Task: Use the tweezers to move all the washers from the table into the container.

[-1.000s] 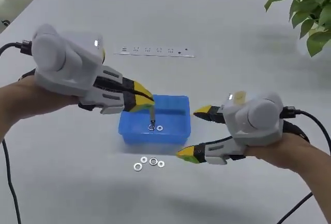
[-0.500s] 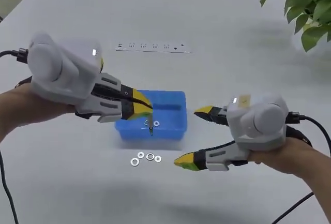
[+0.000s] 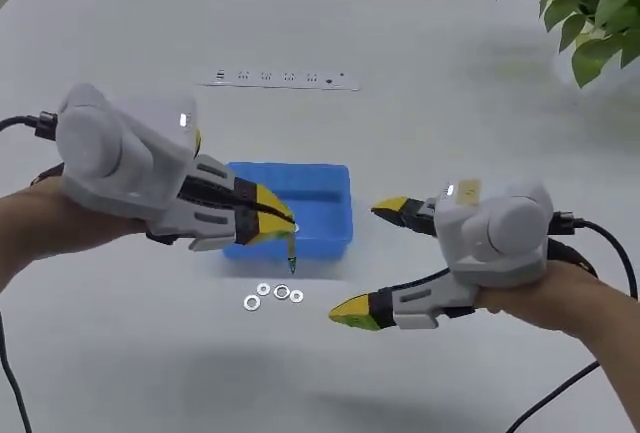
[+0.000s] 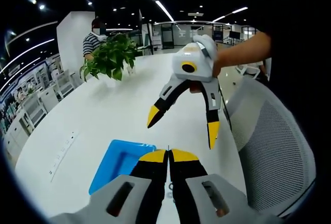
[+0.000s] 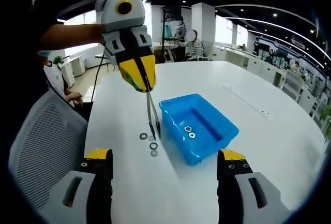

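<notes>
The left gripper is closed, its jaws clamped on the upper end of the tweezers, which hang down from the yellow jaw tips. In the left gripper view the two jaws are pressed together, and the blue container lies just ahead of them and to their left.

In the right gripper view the tweezers reach down from the left gripper to a small group of washers on the worktop. The tweezer tips are beside the washers; whether they touch one cannot be told. In the head view the washers lie in a short row just below the left gripper's tips, outside the near wall of the container.

The right gripper is held with its jaws wide apart and nothing between them. Seen from the left gripper, it hovers ahead with both yellow tips pointing down. In the right gripper's own view the container sits ahead between its jaws, nearer the right one, with two more washers on its floor. The loose washers lie ahead, nearer the left jaw.

A power strip lies on the worktop well beyond both grippers, and a plant stands far beyond the right gripper.
</notes>
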`<action>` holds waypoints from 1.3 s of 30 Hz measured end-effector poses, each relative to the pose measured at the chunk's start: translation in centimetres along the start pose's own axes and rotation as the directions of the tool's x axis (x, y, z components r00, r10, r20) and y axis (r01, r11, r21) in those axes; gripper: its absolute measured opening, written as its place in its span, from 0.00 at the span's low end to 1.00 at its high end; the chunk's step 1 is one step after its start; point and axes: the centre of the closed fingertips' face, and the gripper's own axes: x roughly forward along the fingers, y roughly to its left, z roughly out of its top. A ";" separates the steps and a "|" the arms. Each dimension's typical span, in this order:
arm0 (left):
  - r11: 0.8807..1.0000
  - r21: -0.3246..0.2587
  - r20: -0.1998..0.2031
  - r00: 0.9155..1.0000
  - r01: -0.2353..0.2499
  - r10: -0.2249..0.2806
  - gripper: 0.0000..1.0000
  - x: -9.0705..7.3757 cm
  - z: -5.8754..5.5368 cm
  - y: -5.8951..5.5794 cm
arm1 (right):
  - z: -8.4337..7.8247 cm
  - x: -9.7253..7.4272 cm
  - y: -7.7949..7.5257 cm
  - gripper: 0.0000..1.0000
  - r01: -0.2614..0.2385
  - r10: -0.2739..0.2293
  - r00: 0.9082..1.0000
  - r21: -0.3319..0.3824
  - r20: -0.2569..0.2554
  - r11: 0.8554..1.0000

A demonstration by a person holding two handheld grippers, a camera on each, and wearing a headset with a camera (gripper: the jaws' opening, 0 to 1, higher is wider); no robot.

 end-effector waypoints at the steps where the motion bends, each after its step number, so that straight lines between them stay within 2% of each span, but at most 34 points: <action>1: 1.000 -0.001 0.000 1.000 0.002 -0.002 0.05 0.1 -0.1 -0.1 | -0.1 0.0 0.0 0.84 0.000 0.000 1.000 -0.002 -0.003 1.000; 16: 0.999 -0.013 -0.014 0.999 0.036 -0.036 0.05 1.6 -1.3 -1.1 | -0.9 0.1 0.4 0.83 -0.006 0.006 1.000 -0.002 -0.023 1.000; 30: 0.998 -0.032 -0.032 0.998 0.051 -0.052 0.05 2.3 -2.8 -1.5 | -1.6 0.4 1.0 0.82 -0.017 0.018 0.999 0.011 -0.037 1.000; 39: 0.998 -0.041 -0.015 0.999 0.041 -0.042 0.05 2.3 -3.1 -1.4 | -1.8 0.6 1.1 0.81 -0.024 0.025 0.999 0.012 -0.042 1.000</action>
